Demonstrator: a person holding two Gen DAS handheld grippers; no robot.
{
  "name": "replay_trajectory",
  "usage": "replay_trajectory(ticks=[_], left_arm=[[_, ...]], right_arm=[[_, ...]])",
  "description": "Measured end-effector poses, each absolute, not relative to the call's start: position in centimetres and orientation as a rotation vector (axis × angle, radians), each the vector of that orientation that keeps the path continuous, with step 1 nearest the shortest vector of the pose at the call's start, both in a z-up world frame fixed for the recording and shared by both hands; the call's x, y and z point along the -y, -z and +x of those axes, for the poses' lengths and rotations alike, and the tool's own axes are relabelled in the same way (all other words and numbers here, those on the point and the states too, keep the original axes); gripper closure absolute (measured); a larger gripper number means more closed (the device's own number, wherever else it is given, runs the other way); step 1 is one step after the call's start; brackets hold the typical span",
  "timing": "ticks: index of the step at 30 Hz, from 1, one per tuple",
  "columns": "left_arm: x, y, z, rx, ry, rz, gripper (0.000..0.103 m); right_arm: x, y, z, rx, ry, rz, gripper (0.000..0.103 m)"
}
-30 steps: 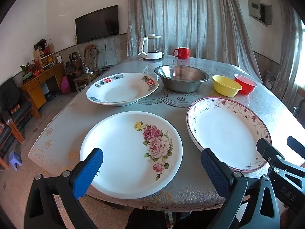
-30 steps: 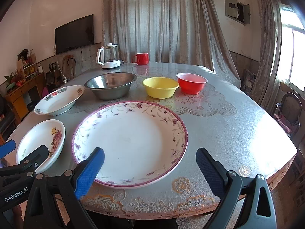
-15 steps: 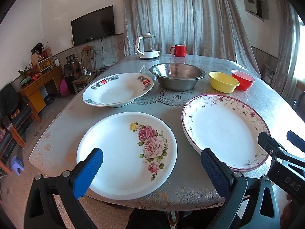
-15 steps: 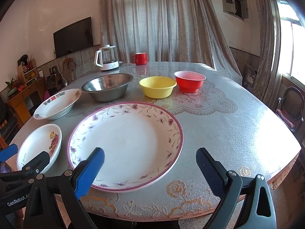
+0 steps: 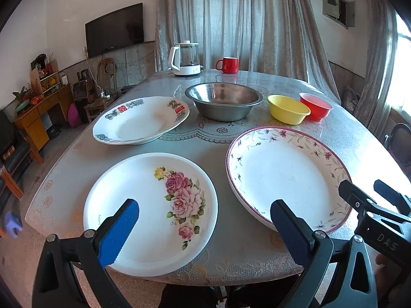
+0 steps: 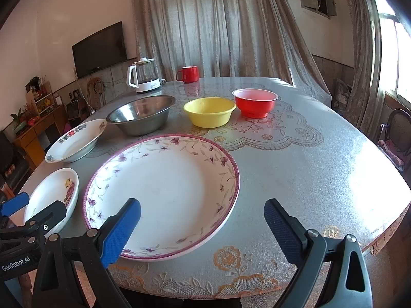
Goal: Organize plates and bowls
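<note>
A white rose plate lies at the table's near edge, with my open, empty left gripper hovering over its front. A large purple-rimmed floral plate lies to its right; in the right wrist view this plate sits under my open, empty right gripper. Behind stand a white deep plate with red marks, a steel bowl, a yellow bowl and a red bowl.
A white kettle and a red mug stand at the far edge of the round table. Chairs, a TV and a wooden cabinet are beyond the table's left; a chair stands at its right.
Both grippers have drifted slightly, so the plates sit a little further left in view. Both stay open and empty; nothing on the table has moved.
</note>
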State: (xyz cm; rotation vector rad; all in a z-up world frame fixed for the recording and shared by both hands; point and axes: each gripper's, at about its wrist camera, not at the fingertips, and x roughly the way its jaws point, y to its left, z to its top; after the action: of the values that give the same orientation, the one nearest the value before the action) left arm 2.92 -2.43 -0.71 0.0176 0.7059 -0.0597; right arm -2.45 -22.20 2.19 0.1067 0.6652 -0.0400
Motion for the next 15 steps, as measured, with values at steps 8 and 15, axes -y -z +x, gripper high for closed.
replay_trajectory(ticks=[8, 15], left_arm=[[3.3, 0.9, 4.3, -0.742, 0.131, 0.022, 0.0], [3.5, -0.4, 6.0, -0.736, 0.215, 0.038, 0.001]], right_arm=[[24.6, -2.0, -1.8, -0.678, 0.023, 0.169, 0.004], [25.9, -1.4, -1.3, -0.708, -0.028, 0.211, 0.015]])
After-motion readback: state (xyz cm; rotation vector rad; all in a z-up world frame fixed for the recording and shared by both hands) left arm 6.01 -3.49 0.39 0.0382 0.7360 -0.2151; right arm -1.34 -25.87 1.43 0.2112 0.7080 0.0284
